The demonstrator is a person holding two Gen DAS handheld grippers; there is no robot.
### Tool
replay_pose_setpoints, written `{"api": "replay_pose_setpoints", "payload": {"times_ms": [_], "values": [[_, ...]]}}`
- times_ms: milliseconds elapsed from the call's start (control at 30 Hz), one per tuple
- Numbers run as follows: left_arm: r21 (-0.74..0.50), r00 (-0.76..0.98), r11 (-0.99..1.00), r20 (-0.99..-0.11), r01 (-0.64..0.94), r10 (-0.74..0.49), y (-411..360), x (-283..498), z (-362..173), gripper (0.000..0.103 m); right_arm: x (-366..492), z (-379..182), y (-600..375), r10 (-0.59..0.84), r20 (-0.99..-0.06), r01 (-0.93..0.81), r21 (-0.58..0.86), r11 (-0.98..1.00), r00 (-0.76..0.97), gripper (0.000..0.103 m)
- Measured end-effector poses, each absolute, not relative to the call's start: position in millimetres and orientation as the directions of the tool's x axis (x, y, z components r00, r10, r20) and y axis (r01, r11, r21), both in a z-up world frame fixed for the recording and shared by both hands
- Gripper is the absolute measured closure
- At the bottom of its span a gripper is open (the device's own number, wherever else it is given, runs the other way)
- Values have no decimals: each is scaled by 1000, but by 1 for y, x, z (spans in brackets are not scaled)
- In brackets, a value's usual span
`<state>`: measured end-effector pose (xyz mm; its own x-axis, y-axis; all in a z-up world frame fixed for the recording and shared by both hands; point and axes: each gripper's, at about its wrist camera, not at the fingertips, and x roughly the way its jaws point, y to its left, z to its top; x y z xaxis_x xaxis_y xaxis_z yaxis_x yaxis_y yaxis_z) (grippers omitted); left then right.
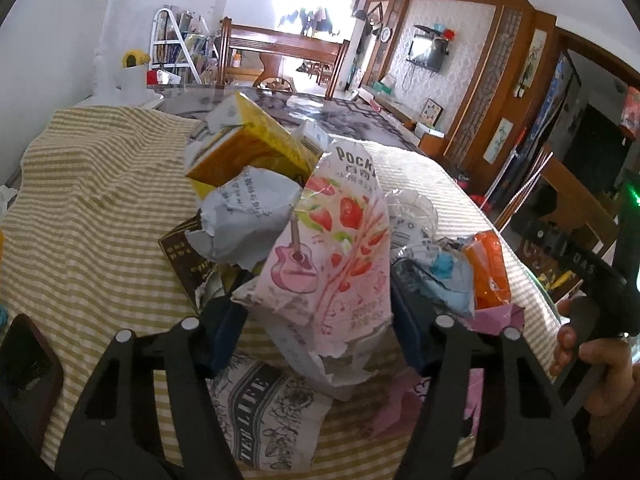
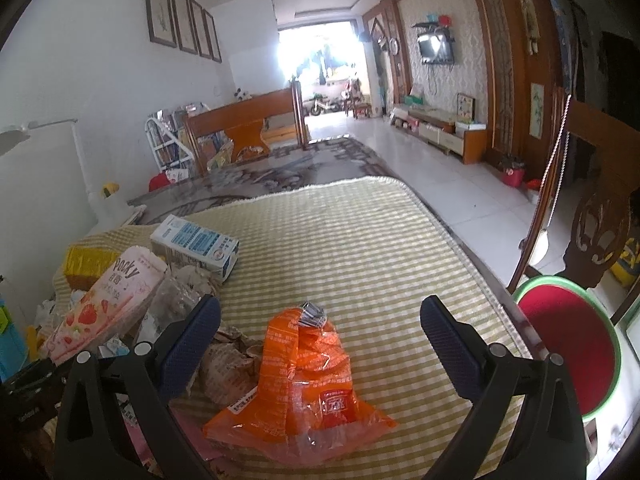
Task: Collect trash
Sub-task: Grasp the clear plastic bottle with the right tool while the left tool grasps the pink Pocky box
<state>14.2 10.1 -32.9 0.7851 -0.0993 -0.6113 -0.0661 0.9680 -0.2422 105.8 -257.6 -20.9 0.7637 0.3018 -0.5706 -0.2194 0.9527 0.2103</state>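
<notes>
A heap of trash lies on the yellow-striped tablecloth (image 2: 360, 240). In the left wrist view my left gripper (image 1: 316, 320) is shut on a torn pink Pocky box (image 1: 332, 240), with a blue pad pressed to each side. The box (image 2: 108, 304) also shows tilted at the left of the right wrist view. My right gripper (image 2: 320, 308) is open, and an orange plastic wrapper (image 2: 304, 380) lies on the cloth between its fingers, untouched. Around the Pocky box sit a yellow carton (image 1: 248, 148), crumpled grey paper (image 1: 244, 220) and the same orange wrapper (image 1: 486, 276).
A blue-and-white milk carton (image 2: 196, 246) lies behind the heap. Printed paper (image 1: 264, 404) and pink scraps (image 1: 400, 400) lie under the left gripper. A hand (image 1: 580, 352) holds the right tool. A red stool (image 2: 568, 340) and a wooden chair (image 2: 600, 200) stand past the right table edge.
</notes>
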Motion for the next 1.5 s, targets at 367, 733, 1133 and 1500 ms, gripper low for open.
{"api": "replay_pose_setpoints", "payload": {"times_ms": [367, 733, 1133, 1500], "values": [[-319, 815, 947, -556, -30, -161, 17, 6, -17, 61, 131, -1, -219, 530, -700, -369, 388, 845, 478, 7], [-378, 798, 922, -581, -89, -161, 29, 8, -25, 46, 181, -20, -154, 552, -813, -290, 492, 821, 183, 21], [-430, 827, 897, -538, -103, -164, 41, 7, -18, 35, 160, -4, -164, 636, -737, -264, 582, 769, 230, 28], [-437, 775, 895, -596, -91, -212, 35, 19, -34, 42, 187, -34, -130, 540, -827, -250, 496, 831, 153, 28]]}}
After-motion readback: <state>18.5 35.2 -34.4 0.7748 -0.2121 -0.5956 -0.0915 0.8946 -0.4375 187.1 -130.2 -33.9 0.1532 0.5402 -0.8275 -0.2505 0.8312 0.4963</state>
